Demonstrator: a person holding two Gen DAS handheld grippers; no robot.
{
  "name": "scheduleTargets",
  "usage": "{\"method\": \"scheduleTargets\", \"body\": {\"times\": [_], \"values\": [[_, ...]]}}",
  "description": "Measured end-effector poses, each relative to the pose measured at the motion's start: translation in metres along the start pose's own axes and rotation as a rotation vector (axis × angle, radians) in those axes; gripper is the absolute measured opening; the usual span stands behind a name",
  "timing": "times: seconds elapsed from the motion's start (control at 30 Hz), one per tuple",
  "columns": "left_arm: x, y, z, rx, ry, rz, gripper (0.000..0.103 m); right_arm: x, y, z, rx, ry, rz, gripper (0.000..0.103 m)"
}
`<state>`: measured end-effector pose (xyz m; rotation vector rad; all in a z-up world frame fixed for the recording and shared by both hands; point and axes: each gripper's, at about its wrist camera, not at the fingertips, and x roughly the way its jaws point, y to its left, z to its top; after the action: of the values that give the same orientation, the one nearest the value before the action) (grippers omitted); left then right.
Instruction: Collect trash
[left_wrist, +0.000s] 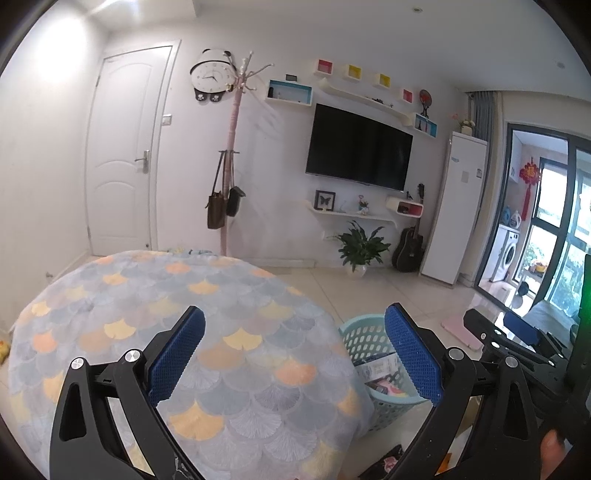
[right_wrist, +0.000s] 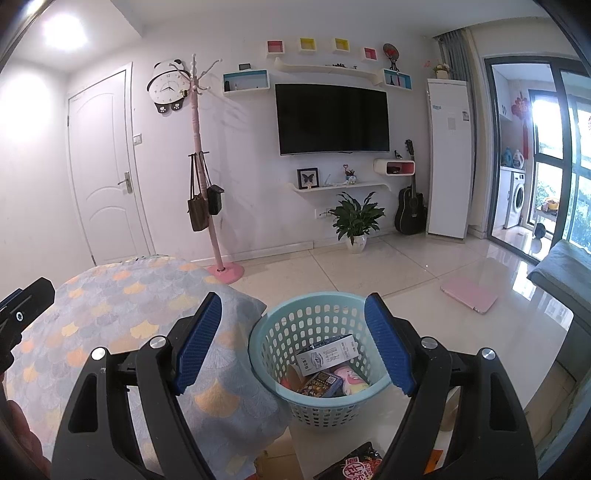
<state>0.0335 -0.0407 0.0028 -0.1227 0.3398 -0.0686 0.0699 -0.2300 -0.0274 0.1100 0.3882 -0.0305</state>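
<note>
Both grippers, left (left_wrist: 293, 354) and right (right_wrist: 293, 341), gape wide and hold nothing. Left hangs over the blanket (left_wrist: 184, 332); right frames the basket (right_wrist: 280, 400), boxes (right_wrist: 327, 354) inside.

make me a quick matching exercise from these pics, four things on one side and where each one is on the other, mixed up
Things:
1. white box
2. pink board
3. brown bag
4. guitar

Places:
A. hanging on the coat stand
B. lying flat on the floor
C. inside the basket
D. leaning against the wall beside the tall white cabinet

Pairs: 1-C, 2-B, 3-A, 4-D
</note>
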Motion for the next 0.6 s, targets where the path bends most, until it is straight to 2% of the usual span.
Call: {"method": "scheduleTargets", "body": {"times": [0.6], "values": [[0.0027, -0.0028, 0.0011, 0.018, 0.014, 0.014, 0.095, 0.0034, 0.0009, 0.0015, -0.007, 0.001, 0.009, 0.076]]}}
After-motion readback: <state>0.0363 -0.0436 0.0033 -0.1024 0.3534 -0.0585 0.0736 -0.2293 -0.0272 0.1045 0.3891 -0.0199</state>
